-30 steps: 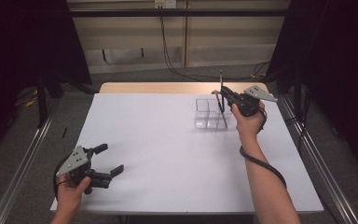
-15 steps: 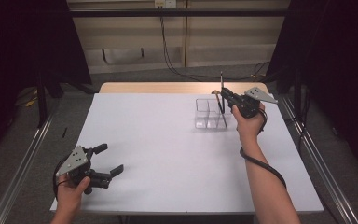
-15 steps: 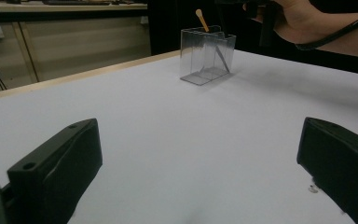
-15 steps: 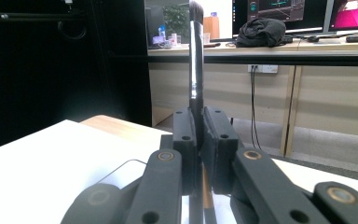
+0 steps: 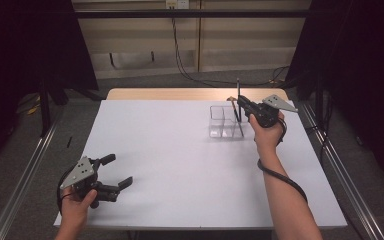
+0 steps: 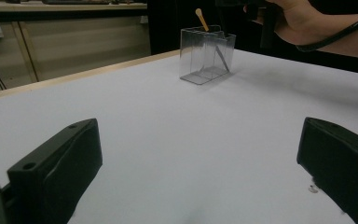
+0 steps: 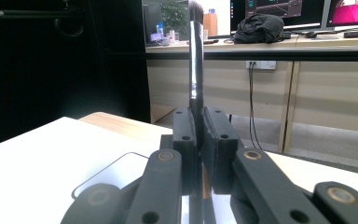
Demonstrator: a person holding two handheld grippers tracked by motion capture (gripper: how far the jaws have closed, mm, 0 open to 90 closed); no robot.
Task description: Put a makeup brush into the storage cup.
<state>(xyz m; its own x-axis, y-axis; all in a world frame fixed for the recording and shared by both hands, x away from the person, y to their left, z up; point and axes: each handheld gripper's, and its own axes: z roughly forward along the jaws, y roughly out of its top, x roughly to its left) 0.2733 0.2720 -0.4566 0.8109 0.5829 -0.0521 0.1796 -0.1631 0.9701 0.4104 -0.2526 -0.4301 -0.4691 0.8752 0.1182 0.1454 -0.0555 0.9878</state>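
Note:
My right gripper is shut on a thin black stick, which it holds upright over a clear plastic organizer at the table's far right. In the right gripper view the glossy stick rises from between the closed pads. The stick's lower end reaches down into the organizer, slanting inside it. A tan wooden stick also stands in that box. My left gripper rests low at the near left corner, jaws wide open with nothing between them.
The white tabletop spreads between the two grippers. A wooden strip runs along its far edge. Metal rails line the floor on both sides, and cables hang on the back wall.

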